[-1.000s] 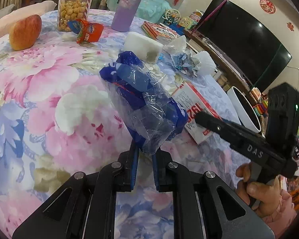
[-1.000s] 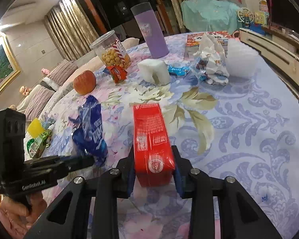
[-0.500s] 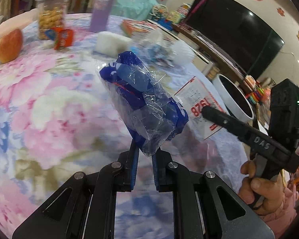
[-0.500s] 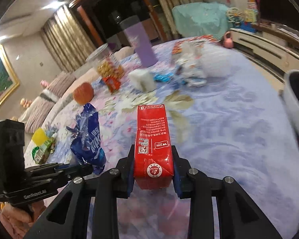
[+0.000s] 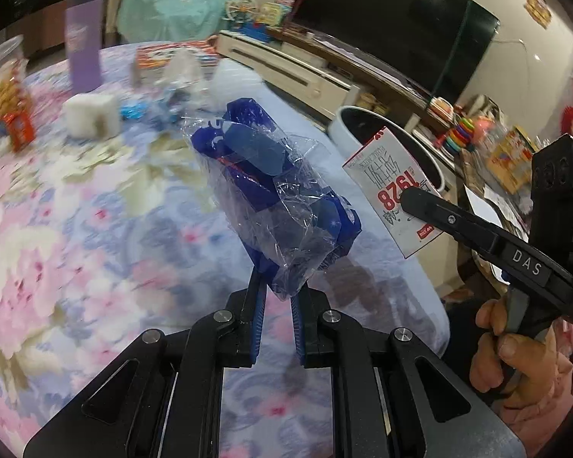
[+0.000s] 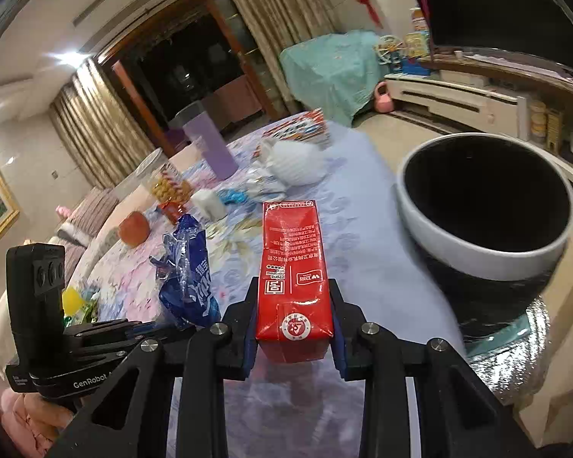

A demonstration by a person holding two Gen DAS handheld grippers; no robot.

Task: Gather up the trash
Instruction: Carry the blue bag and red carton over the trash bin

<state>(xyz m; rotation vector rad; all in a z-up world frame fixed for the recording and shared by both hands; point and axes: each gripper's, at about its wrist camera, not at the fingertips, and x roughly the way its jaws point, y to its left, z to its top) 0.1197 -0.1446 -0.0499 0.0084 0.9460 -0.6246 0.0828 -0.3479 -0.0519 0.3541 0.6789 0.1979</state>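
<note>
My left gripper point(image 5: 278, 290) is shut on a crumpled blue and clear plastic wrapper point(image 5: 275, 194), held above the floral tablecloth; the wrapper also shows in the right wrist view point(image 6: 189, 278). My right gripper point(image 6: 293, 305) is shut on a red carton point(image 6: 292, 263), lifted above the table; the carton's white side shows in the left wrist view point(image 5: 393, 187). A white bin with a black inside point(image 6: 485, 210) stands past the table's right edge, close to the carton. It shows partly behind the carton in the left wrist view point(image 5: 347, 126).
On the table point(image 5: 95, 229) lie a white foam block point(image 5: 91, 114), crumpled wrappers point(image 5: 172, 87), a purple cup point(image 5: 82, 53), a snack jar point(image 6: 160, 179), an apple point(image 6: 133, 229) and a small red packet point(image 5: 19, 131). A TV cabinet point(image 5: 294, 72) stands beyond.
Both grippers have swung right with their loads, toward the table's edge. The white bin has come much closer and larger in the right wrist view.
</note>
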